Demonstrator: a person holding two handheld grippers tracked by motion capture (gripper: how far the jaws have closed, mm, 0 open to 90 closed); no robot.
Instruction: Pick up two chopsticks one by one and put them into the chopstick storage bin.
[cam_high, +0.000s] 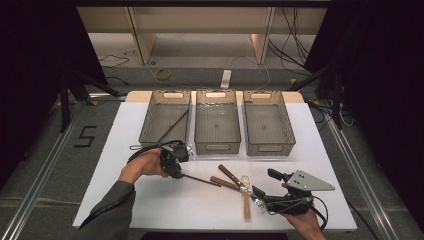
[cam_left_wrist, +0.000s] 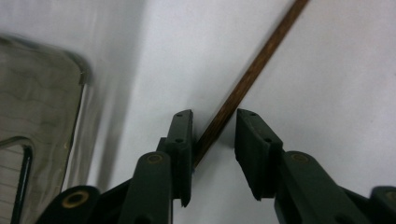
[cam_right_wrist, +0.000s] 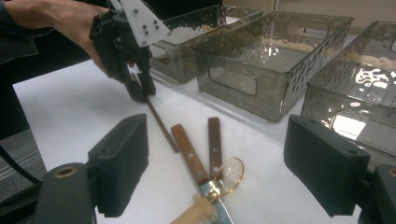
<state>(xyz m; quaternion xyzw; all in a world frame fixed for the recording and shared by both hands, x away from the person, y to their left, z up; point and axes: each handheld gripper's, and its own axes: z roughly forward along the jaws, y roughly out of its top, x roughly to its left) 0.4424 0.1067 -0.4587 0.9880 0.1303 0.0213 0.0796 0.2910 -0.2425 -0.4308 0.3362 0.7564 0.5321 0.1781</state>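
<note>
A thin dark brown chopstick (cam_high: 202, 180) (cam_left_wrist: 252, 74) (cam_right_wrist: 161, 123) lies flat on the white table top (cam_high: 150, 200). My left gripper (cam_high: 179, 172) (cam_left_wrist: 215, 121) (cam_right_wrist: 140, 91) points down over its near end. The stick runs between the jaws and lies against one pad, with a gap to the other, so the jaws stand open around it. My right gripper (cam_high: 265, 183) (cam_right_wrist: 222, 140) rests wide open at the front right. In front of it lie two wooden-handled knives (cam_high: 227, 178) (cam_right_wrist: 191, 154), a gold wire loop (cam_high: 245, 181) (cam_right_wrist: 229, 175) and a beige handle (cam_high: 247, 205) (cam_right_wrist: 196, 210).
Three clear grey bins stand in a row at the back: left bin (cam_high: 160, 140), middle bin (cam_high: 217, 146), right bin (cam_high: 270, 147). A second chopstick (cam_high: 174, 125) leans inside the left bin. The person's left forearm comes in from the lower left.
</note>
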